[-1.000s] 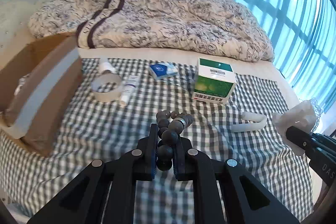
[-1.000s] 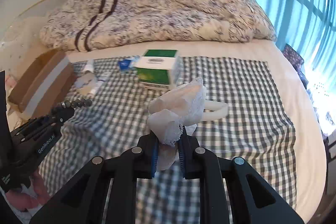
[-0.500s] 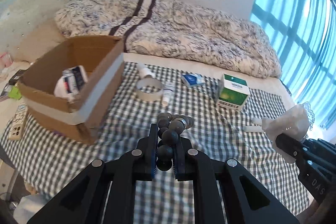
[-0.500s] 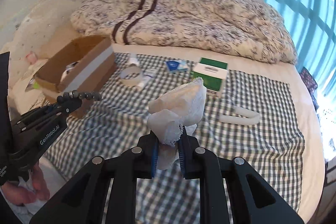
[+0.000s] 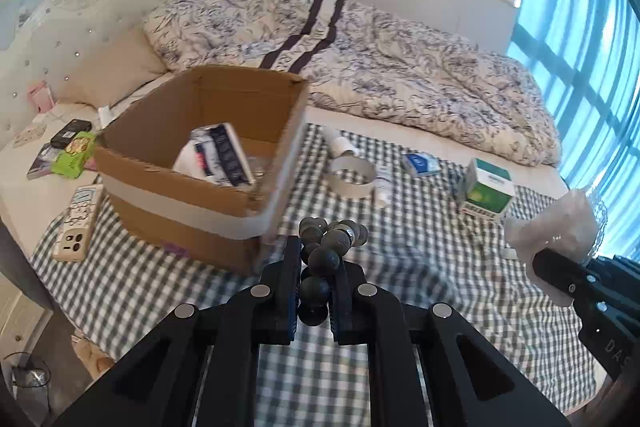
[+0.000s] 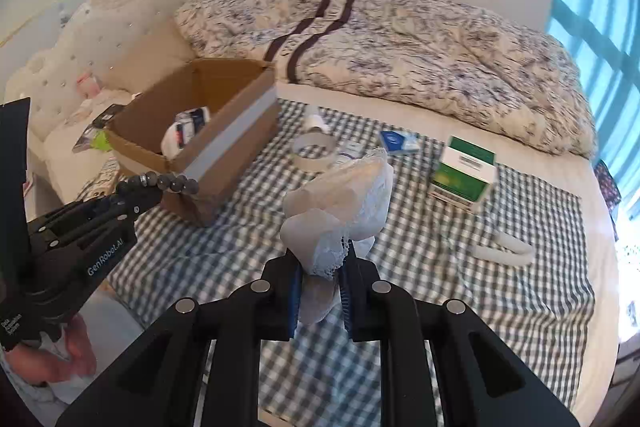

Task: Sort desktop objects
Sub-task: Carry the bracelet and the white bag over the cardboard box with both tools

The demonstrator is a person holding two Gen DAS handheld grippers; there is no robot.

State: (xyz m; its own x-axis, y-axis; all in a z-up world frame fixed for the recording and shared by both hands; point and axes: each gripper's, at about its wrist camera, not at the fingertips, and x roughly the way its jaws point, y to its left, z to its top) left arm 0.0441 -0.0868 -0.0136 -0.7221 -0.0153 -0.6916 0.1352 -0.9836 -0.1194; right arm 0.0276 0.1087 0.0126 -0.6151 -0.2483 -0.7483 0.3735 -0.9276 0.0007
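Note:
My left gripper [image 5: 318, 259] is shut on a dark bead bracelet [image 5: 326, 241], held above the checked cloth just right of the open cardboard box [image 5: 256, 215]. The box holds a blue-and-white packet [image 5: 218, 155]. My right gripper [image 6: 320, 267] is shut on a white lace-edged fabric item [image 6: 340, 195], held in the air over the cloth. Each gripper shows in the other's view: the left one with the bracelet [image 6: 160, 183], the right one with the fabric item [image 5: 556, 227].
On the checked cloth [image 5: 400, 267] lie a tape roll [image 5: 352, 177], a white tube [image 5: 382, 183], a white bottle [image 5: 340, 143], a blue packet [image 5: 420, 163], a green box [image 6: 464, 169] and a white curved piece [image 6: 504, 247]. A phone [image 5: 78, 223] and small items lie left of the box. A rumpled duvet [image 6: 380, 27] lies behind.
Both grippers have swung left and pulled back with their loads. The cardboard box has come fully into view and sits closer to the left gripper.

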